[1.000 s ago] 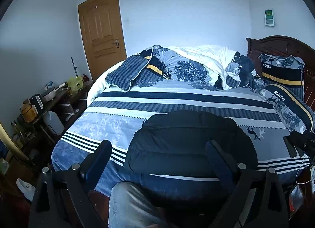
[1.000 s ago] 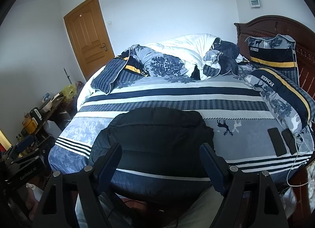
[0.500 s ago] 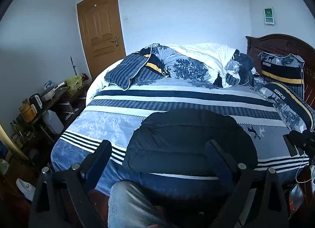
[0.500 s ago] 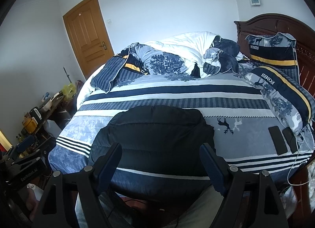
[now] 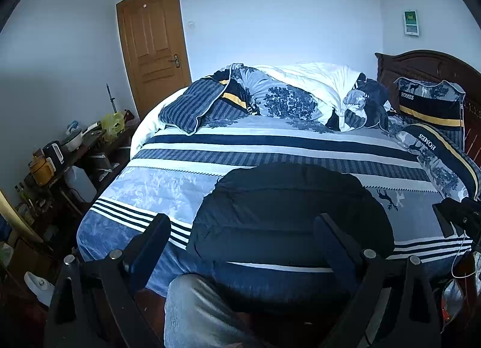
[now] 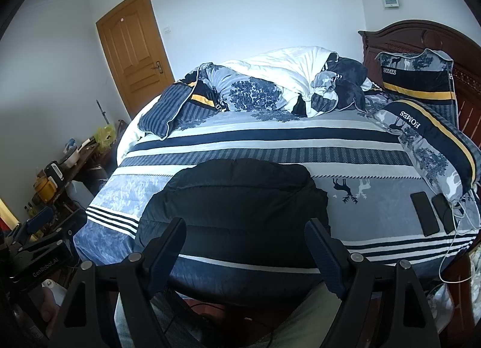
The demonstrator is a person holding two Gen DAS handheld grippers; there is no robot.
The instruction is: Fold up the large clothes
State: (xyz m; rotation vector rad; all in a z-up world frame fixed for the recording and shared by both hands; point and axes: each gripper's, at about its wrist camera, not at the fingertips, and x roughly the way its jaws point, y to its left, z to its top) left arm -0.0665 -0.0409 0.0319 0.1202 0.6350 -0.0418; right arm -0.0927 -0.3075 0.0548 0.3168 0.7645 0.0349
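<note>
A dark puffy jacket (image 5: 288,212) lies folded in a compact bundle on the near part of the bed (image 5: 168,191); it also shows in the right wrist view (image 6: 237,206). My left gripper (image 5: 243,236) is open and empty, held back from the bed's near edge above the jacket's front. My right gripper (image 6: 245,241) is open and empty, also short of the jacket. The left gripper shows at the lower left of the right wrist view (image 6: 39,236), and the right one at the right edge of the left wrist view (image 5: 460,212).
A rumpled duvet (image 6: 270,86) and pillows (image 6: 430,137) fill the bed's far and right sides. Two phones (image 6: 424,212) with a cable lie at the right. A cluttered side table (image 5: 66,152) stands left, a wooden door (image 5: 153,44) behind. The person's legs (image 5: 195,312) are below.
Both grippers have drifted slightly, so the view shifts a little. The jacket lies as before and both grippers stay open.
</note>
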